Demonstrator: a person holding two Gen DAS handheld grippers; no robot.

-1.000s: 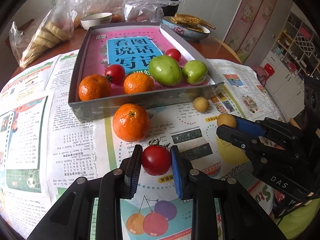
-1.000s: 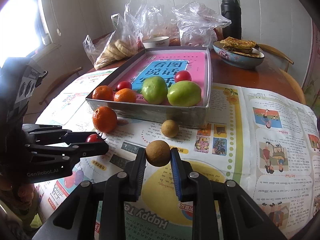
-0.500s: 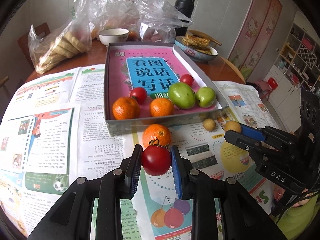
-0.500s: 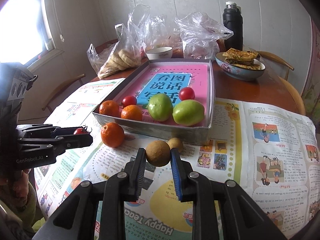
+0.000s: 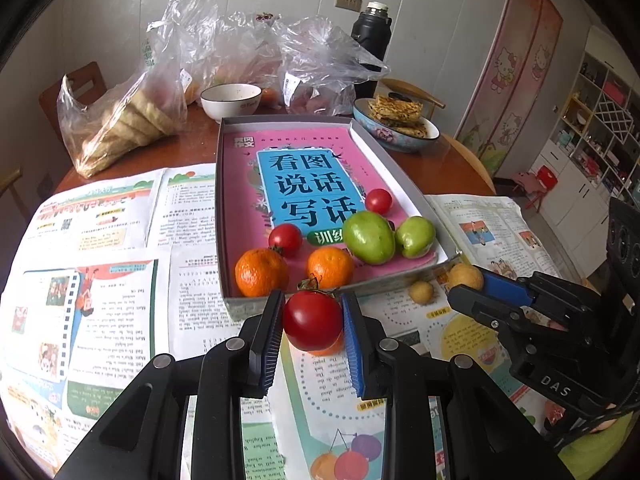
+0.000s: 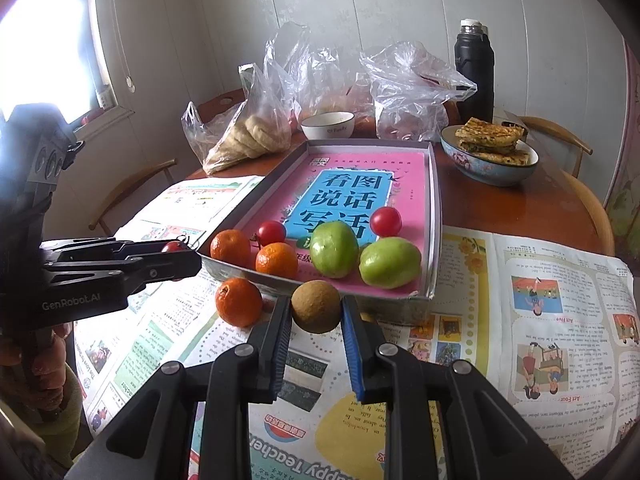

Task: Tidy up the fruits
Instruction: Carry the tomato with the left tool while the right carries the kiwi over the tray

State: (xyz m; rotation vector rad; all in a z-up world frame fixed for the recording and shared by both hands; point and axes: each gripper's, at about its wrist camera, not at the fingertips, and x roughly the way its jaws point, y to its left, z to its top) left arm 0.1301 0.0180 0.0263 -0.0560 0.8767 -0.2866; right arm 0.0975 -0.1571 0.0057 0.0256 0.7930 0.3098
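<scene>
Both grippers risen since earlier frame: left gripper [image 5: 313, 334] clamps round red tomato [image 5: 313, 320], right gripper [image 6: 316, 330] clamps brown round fruit [image 6: 316, 306]. Carry step; next, clear near edge of shallow grey cardboard box [image 5: 248, 307], release inside.

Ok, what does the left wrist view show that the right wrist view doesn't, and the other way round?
Only the left wrist view: the left gripper shut on a red tomato, seen head-on, a small tan fruit lying loose on the newspaper, and shelving at far right.

Only the right wrist view: the right gripper shut on a brown round fruit, the loose orange in full, and a bright window.

Both: the box with two oranges, two tomatoes and two green fruits, bags, bowls, flask.
</scene>
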